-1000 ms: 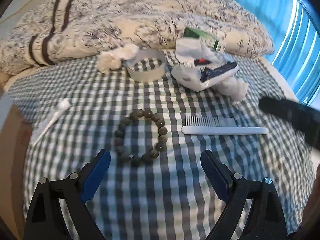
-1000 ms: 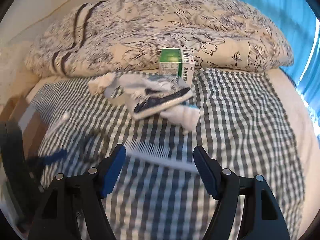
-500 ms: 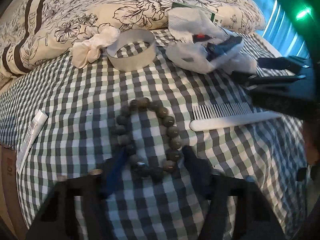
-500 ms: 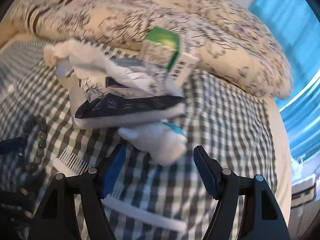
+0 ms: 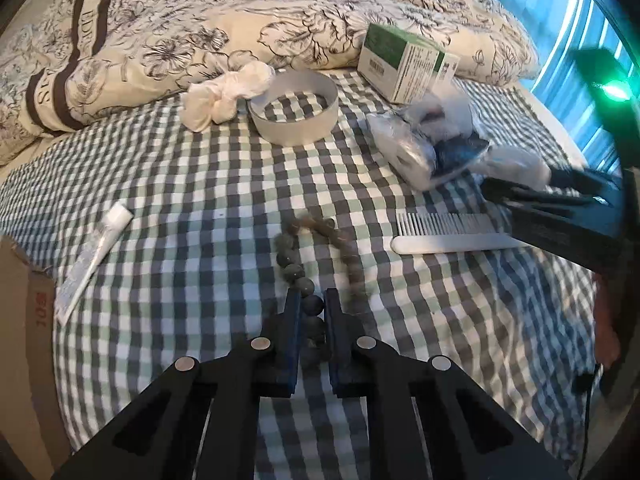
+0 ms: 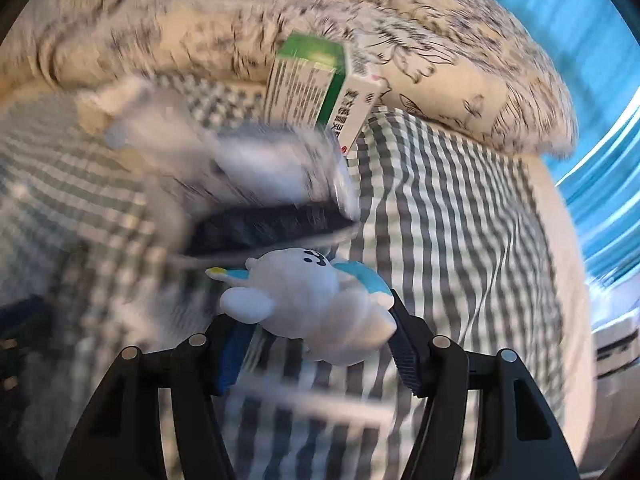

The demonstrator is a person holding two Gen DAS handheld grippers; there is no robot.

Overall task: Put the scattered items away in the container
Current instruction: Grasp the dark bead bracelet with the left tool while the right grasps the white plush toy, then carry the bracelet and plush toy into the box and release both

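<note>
A string of dark beads (image 5: 288,268) lies on the checked bedsheet, and my left gripper (image 5: 313,304) is shut on its near end. Right of the beads lies a white comb (image 5: 452,236). A small white and blue plush toy (image 6: 308,300) sits between the fingers of my right gripper (image 6: 318,300), which stands open around it. The left fingertip is hidden behind the toy. In the left wrist view the right gripper (image 5: 560,200) shows as a black shape beside the plush toy (image 5: 516,160). A brown cardboard box (image 5: 24,320) edge is at the far left.
A toothpaste tube (image 5: 92,256) lies near the box. A white scrunchie (image 5: 224,96) and a white ring band (image 5: 294,108) sit by the floral duvet (image 5: 200,20). A green carton (image 5: 404,64) leans behind a plastic bag of items (image 5: 424,148). Blue curtains hang at the right.
My left gripper moved onto the beads and shut on them, pulling the loop into a line. The right gripper moved forward past the comb until the plush toy sat between its fingers.
</note>
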